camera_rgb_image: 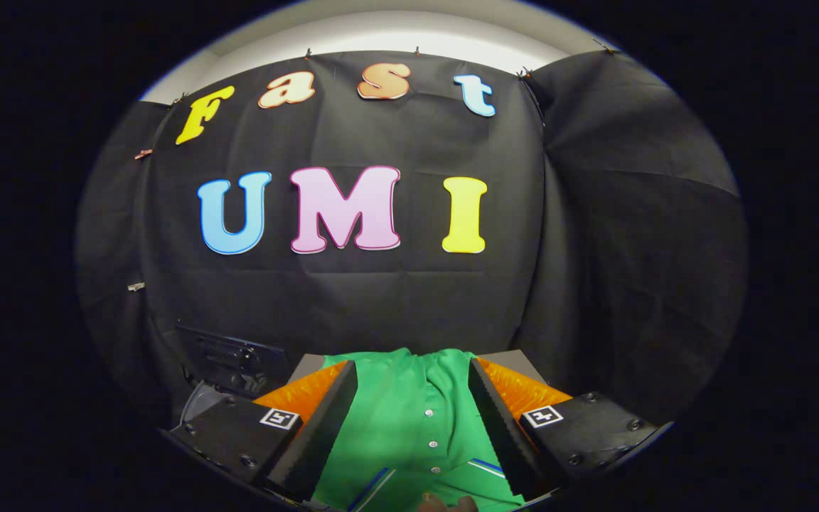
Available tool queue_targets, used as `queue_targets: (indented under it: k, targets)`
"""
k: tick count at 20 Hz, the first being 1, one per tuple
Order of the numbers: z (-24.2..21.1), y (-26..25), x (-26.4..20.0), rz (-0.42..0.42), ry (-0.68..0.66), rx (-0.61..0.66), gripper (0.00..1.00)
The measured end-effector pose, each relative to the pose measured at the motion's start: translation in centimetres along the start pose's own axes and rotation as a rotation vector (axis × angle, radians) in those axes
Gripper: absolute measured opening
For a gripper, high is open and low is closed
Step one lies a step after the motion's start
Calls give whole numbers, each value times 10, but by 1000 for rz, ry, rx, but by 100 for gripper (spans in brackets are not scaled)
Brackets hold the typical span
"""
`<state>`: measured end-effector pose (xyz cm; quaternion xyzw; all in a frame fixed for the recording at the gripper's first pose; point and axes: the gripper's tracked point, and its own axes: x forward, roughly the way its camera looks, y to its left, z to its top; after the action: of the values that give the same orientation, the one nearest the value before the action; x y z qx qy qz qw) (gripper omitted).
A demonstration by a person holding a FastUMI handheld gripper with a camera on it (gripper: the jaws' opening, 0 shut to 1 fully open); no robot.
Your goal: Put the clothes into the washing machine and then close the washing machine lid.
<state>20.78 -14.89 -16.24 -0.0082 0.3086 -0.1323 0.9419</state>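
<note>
Between open gripper (413,398) fingers, green shirt (409,427).

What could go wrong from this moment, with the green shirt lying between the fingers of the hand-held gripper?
1. The hand-held gripper looks open: the green buttoned shirt lies between its fingers, but a firm press on both sides is not clear. The fabric may slip out when lifted.
2. The shirt spreads beyond the fingertips, so a loose part could hang over the rim and block the lid.
3. The dark washing machine panel sits off to one side, so the drop may miss.
</note>
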Motion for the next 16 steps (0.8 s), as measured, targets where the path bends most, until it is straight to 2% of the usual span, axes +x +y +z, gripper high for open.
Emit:
queue_targets:
  k: [7, 16]
  targets:
    - [-70, -13, 45, -26, 252, 28, 99]
    - [-120, -21, 65, -41, 409, 0, 99]
